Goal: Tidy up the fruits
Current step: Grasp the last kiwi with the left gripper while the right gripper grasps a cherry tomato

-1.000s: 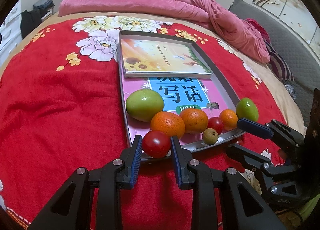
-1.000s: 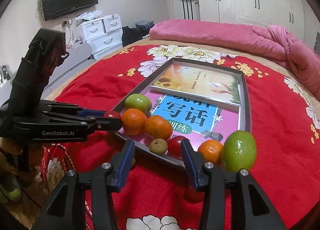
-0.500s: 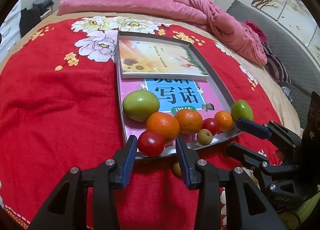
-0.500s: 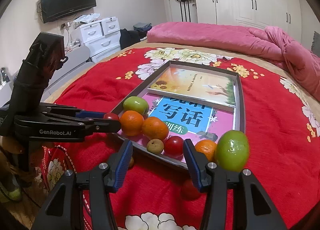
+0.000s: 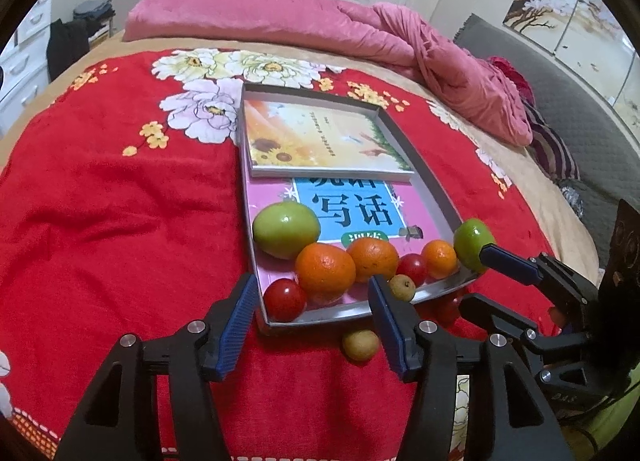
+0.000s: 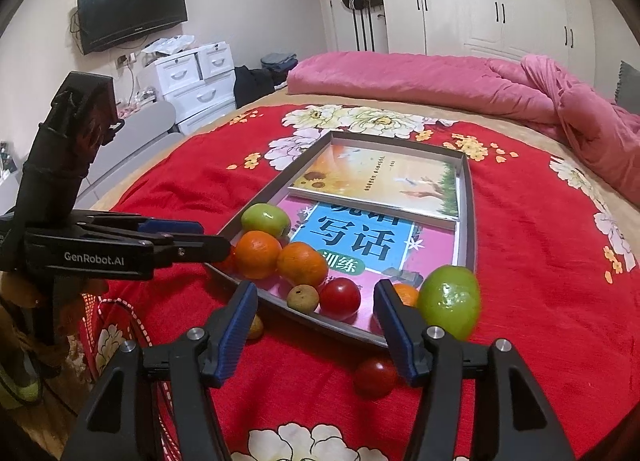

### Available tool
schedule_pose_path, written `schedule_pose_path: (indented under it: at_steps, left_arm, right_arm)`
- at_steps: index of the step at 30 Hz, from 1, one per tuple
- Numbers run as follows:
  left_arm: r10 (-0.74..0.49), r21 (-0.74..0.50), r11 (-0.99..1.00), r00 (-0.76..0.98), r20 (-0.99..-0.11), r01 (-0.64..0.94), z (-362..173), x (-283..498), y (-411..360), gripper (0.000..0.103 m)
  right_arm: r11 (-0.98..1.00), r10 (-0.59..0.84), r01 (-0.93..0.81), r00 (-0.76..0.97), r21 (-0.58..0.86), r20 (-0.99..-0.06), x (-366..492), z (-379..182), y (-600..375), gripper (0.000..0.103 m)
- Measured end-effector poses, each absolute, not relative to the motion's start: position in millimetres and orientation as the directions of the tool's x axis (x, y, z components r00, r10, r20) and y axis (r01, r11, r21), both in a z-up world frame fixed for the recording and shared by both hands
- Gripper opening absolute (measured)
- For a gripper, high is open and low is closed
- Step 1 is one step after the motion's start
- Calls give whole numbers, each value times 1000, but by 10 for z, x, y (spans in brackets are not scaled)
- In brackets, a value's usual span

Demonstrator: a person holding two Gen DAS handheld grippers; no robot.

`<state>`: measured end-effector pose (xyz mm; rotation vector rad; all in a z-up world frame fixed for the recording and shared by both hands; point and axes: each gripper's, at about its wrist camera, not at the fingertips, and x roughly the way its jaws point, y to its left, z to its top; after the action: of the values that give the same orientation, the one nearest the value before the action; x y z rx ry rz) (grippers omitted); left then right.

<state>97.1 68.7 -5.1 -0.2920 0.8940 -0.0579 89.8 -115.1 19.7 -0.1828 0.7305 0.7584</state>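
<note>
Left wrist view: the left gripper point(image 5: 314, 317) has just been opening; its blue pads stand apart, gripping nothing. Between them, touching neither pad, a red tomato point(image 5: 285, 299) sits in the near corner of the metal tray point(image 5: 438, 197) on the red floral blanket point(image 5: 120, 201). Also in the tray are a large green fruit point(image 5: 286, 229), two oranges point(image 5: 325, 269), another tomato point(image 5: 412, 268), a small tangerine point(image 5: 439, 259) and a small brown fruit, perhaps a longan point(image 5: 402, 287), all lying on books point(image 5: 320, 141). A second brown fruit point(image 5: 360, 345) lies on the blanket just outside the tray.

Right wrist view: the right gripper point(image 6: 316, 327) has also been opening and is empty. A green fruit point(image 6: 450, 301) rests by the tray's near corner, beside the right finger; whether it is inside or on the rim is unclear. A loose tomato point(image 6: 374, 377) lies on the blanket.
</note>
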Motion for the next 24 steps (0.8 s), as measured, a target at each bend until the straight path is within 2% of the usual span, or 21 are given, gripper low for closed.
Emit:
schedule_pose_path:
  at_steps: [9,16,24]
  left_arm:
    - [-160,-263,963,653,-740,-63,85,904,655,73]
    - [-171,-278,959,653,-737,-62,131,874,664,74]
    - [-197,-281,959,629,-752,-35,125,811,594,75]
  right_arm:
    - [751,554,-653,538,102,-635,882,313,-1274,69]
    - [774,533,-627,569,89,-626,859,380,-1389,78]
    - [789,516,-604,549,114,-658,811,332,-1510,79]
